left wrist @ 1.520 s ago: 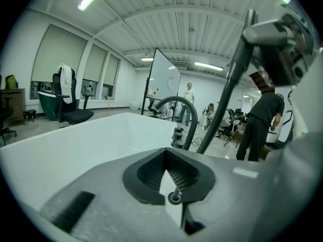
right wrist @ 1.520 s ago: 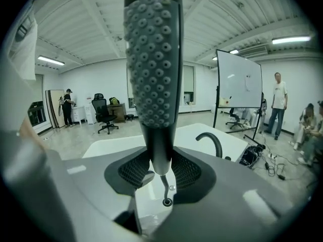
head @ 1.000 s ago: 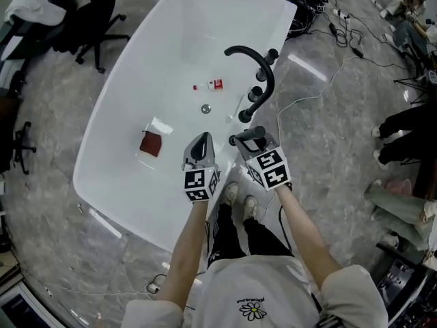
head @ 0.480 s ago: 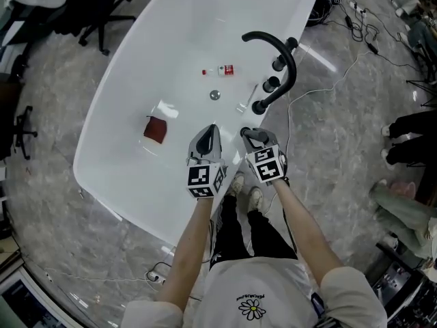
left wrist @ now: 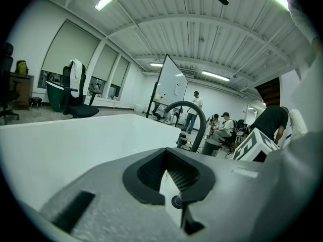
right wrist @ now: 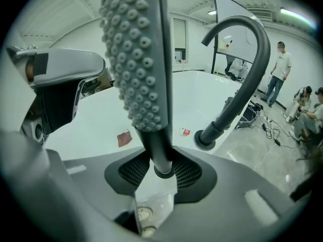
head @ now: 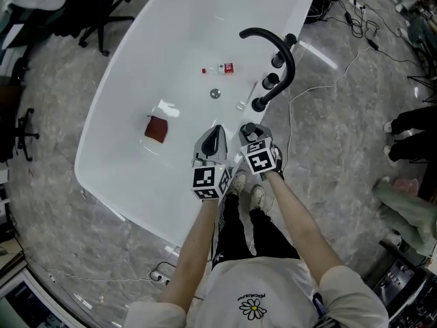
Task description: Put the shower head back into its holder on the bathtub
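Note:
My right gripper (head: 251, 135) is shut on the dark handle of the shower head (right wrist: 137, 54), which stands upright between the pads with its nubbed grey face toward the camera. In the head view the shower head (head: 247, 127) sits right over the near rim of the white bathtub (head: 130, 183), just short of the black arched faucet (head: 276, 50). The holder is hidden under the gripper. My left gripper (head: 213, 142) hovers beside it over the tub, shut and holding nothing. The right gripper view shows the handle (right wrist: 160, 153) pinched low between the jaws.
A red cloth (head: 156, 128), a small red-labelled bottle (head: 222, 68) and the drain (head: 215, 94) lie in the tub. Black knobs (head: 271, 82) stand along the rim by the faucet base (head: 259, 105). Office chairs (head: 89, 5), floor cables (head: 355, 26) and seated people (head: 410, 128) surround the tub.
My right gripper has come down with the shower head toward the tub rim near the faucet. The left gripper has stayed beside it, still shut.

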Action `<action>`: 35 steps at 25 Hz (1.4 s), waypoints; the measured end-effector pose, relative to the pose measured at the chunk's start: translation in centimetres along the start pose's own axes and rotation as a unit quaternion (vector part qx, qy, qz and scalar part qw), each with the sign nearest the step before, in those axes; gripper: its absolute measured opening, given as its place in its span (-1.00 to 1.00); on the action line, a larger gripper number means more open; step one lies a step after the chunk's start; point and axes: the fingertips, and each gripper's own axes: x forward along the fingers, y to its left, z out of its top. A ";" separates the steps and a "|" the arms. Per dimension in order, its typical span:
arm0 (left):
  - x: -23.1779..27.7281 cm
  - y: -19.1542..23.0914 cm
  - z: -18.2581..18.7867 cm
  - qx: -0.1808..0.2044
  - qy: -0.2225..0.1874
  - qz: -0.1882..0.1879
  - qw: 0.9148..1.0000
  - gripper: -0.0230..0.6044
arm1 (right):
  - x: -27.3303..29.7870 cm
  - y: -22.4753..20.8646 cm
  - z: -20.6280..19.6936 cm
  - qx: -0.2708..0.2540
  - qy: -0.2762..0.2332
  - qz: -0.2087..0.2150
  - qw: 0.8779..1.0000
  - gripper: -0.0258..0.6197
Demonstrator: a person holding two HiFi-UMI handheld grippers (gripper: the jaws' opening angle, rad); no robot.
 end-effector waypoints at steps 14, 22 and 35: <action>-6.0 -6.4 14.7 0.104 -0.132 -0.013 0.986 -0.93 | -19.9 0.5 13.3 0.107 -0.245 0.066 0.961 -0.34; -13.2 -13.0 23.8 0.111 -0.205 -0.016 0.972 -0.93 | -41.6 -0.3 20.7 0.083 -0.454 0.032 0.887 -0.90; -19.2 -16.2 25.3 0.131 -0.240 -0.005 0.962 -0.93 | -47.4 1.9 17.1 0.038 -0.499 0.023 0.865 -0.90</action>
